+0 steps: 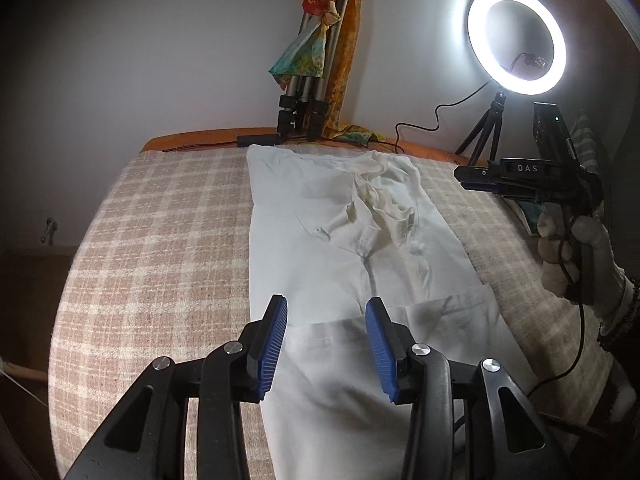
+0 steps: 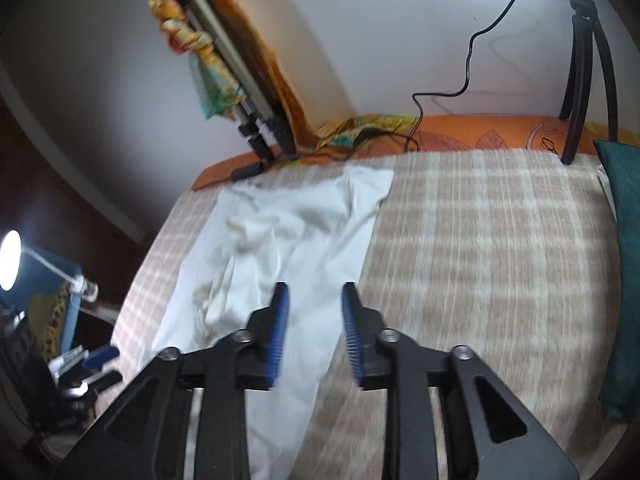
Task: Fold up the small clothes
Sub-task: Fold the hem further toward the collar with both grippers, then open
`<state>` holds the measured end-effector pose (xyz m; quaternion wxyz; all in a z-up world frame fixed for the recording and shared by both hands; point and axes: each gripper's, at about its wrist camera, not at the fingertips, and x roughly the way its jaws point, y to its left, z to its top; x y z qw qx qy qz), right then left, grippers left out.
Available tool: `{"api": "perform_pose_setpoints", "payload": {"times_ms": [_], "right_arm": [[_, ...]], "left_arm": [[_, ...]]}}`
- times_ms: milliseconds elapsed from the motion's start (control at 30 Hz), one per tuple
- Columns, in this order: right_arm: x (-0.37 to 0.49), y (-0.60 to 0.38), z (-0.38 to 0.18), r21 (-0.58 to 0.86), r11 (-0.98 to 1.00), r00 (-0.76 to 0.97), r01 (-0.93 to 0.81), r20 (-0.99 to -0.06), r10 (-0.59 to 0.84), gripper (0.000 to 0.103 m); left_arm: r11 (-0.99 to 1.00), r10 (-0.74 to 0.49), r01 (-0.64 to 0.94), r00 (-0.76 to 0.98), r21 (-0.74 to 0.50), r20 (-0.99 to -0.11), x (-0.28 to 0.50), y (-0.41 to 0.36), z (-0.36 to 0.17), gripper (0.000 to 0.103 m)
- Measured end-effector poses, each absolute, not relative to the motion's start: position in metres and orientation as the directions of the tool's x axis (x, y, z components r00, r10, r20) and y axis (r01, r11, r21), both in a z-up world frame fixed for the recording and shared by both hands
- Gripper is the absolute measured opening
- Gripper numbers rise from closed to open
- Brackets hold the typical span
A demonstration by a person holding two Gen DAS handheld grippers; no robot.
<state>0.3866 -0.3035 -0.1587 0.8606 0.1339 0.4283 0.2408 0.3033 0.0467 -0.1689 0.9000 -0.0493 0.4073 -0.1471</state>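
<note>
White trousers (image 1: pixel 352 264) laid lengthwise mid-bed on the checked blanket (image 1: pixel 152 240), near end folded over. Left gripper (image 1: pixel 326 320) and right gripper (image 2: pixel 314 308) both parted, empty, above the cloth. Best to pinch the folded edge at both corners, lift evenly, carry toward the crumpled far end.

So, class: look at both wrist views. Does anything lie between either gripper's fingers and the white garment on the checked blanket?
Nothing visible does. The left gripper hangs open directly over the white garment, and the right gripper is open above its edge. The tripod and ring light stand beyond the garment.
</note>
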Motion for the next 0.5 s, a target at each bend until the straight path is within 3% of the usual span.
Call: {"api": "perform_pose_setpoints", "payload": {"times_ms": [400, 500], "right_arm": [[0.457, -0.321, -0.19, 0.438, 0.87, 0.534, -0.224, -0.692, 0.486, 0.03], [0.473, -0.318, -0.197, 0.455, 0.861, 0.515, -0.228, -0.694, 0.504, 0.03]], "left_arm": [[0.953, -0.299, 0.159, 0.602, -0.257, -0.74, 0.429, 0.082, -0.184, 0.047], [0.941, -0.333, 0.153, 0.578, -0.302, -0.745, 0.462, 0.081, -0.193, 0.053]]}}
